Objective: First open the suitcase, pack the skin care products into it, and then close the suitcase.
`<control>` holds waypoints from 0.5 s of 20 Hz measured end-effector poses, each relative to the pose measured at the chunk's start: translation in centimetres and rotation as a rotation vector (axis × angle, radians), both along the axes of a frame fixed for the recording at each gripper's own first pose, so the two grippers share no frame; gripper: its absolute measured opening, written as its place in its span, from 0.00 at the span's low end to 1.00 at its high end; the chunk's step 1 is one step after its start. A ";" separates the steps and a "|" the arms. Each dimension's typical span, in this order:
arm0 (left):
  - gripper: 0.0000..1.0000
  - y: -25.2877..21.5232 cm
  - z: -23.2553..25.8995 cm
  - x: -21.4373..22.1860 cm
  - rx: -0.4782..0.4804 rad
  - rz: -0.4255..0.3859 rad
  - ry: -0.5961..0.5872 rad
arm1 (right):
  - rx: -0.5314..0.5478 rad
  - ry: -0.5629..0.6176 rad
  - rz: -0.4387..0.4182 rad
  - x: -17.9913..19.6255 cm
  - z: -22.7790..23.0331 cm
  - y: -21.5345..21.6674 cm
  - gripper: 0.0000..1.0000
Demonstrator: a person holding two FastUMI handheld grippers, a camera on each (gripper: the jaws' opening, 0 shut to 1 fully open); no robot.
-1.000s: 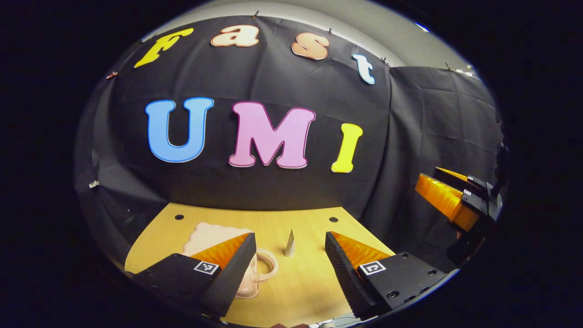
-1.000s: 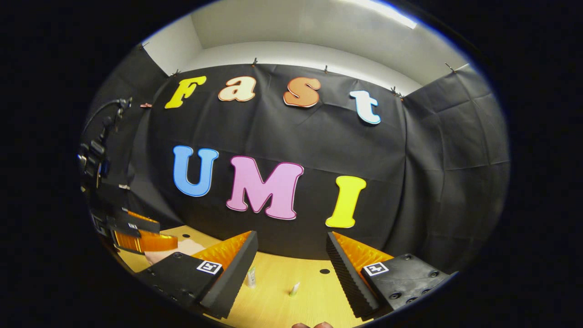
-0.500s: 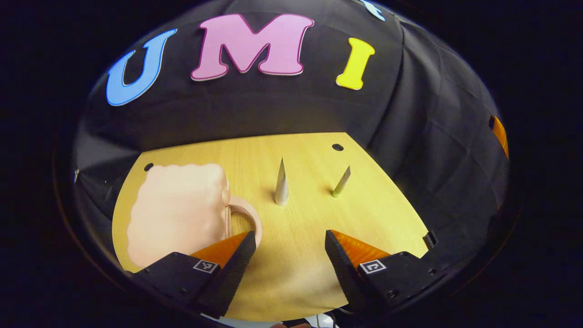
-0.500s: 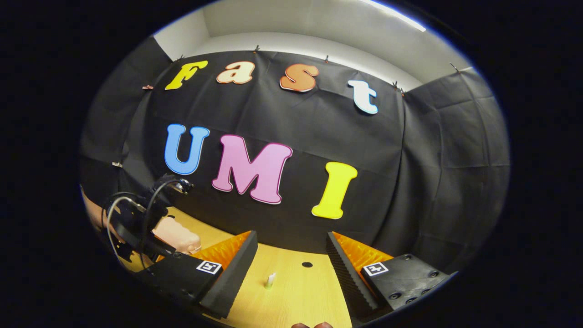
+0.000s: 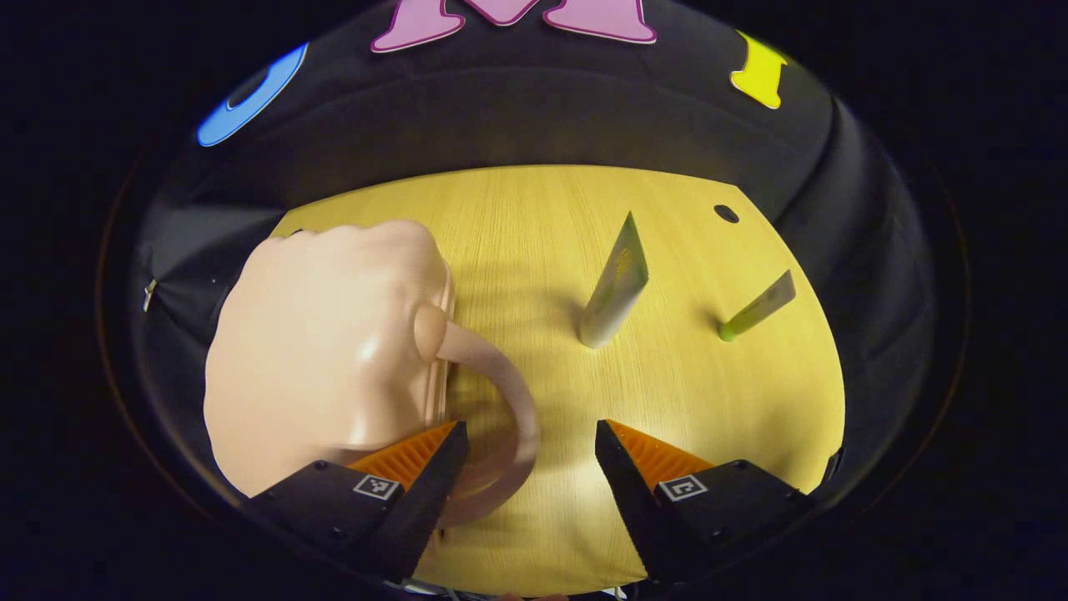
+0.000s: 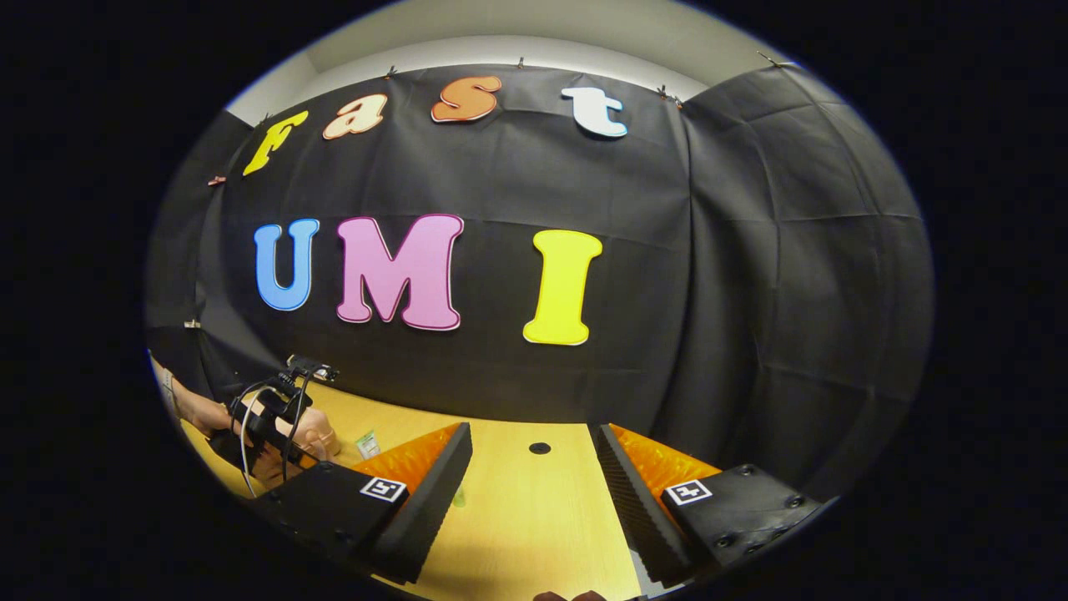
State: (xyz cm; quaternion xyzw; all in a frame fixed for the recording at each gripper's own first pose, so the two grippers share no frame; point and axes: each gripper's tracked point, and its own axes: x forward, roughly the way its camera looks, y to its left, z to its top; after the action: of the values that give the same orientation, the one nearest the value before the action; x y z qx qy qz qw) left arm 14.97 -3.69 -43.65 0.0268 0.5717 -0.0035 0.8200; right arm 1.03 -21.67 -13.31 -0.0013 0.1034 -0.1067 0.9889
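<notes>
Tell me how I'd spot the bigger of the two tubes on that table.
Start at the yellow wooden table and find the pale pink suitcase with its looped handle. Just beyond the handle stands the larger tube, upright on its cap with the flat crimped end up. It is thicker than the slim green-capped tube farther over.

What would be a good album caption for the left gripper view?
Open left gripper above the closed pink suitcase's handle, two skin care tubes standing on the wooden table.
</notes>
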 end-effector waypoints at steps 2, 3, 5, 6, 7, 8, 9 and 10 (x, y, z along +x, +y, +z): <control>0.95 0.2 -0.3 0.9 0.032 0.002 -0.006 | 0.000 0.011 0.002 0.0 -0.6 -0.8 0.96; 0.94 0.1 -0.7 1.1 0.042 -0.002 0.002 | 0.005 0.021 0.004 0.1 -1.2 -1.1 0.96; 0.95 -0.1 -1.6 1.1 0.047 -0.001 0.025 | 0.019 0.047 0.018 0.2 -2.2 -0.9 0.96; 0.93 -0.4 -2.4 0.8 0.030 -0.003 0.055 | 0.021 0.054 0.024 0.3 -2.4 -0.8 0.96; 0.90 -0.6 -3.1 0.2 0.011 -0.004 0.089 | 0.018 0.057 0.028 0.4 -2.3 -0.7 0.96; 0.79 -0.5 -3.7 -0.2 0.000 -0.008 0.119 | 0.013 0.057 0.034 0.4 -2.2 -0.5 0.96; 0.60 0.5 -3.3 0.2 0.021 -0.017 0.103 | 0.006 0.055 0.038 0.6 -2.1 -0.3 0.96; 0.41 0.4 -3.5 0.3 0.009 -0.033 0.086 | -0.001 0.052 0.043 0.6 -2.0 0.0 0.96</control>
State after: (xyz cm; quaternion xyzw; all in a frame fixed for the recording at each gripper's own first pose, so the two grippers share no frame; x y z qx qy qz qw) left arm 15.24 -3.26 -47.20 0.0396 0.6061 -0.0159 0.7943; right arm 1.66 -21.67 -15.27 -0.0068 0.1287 -0.0855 0.9880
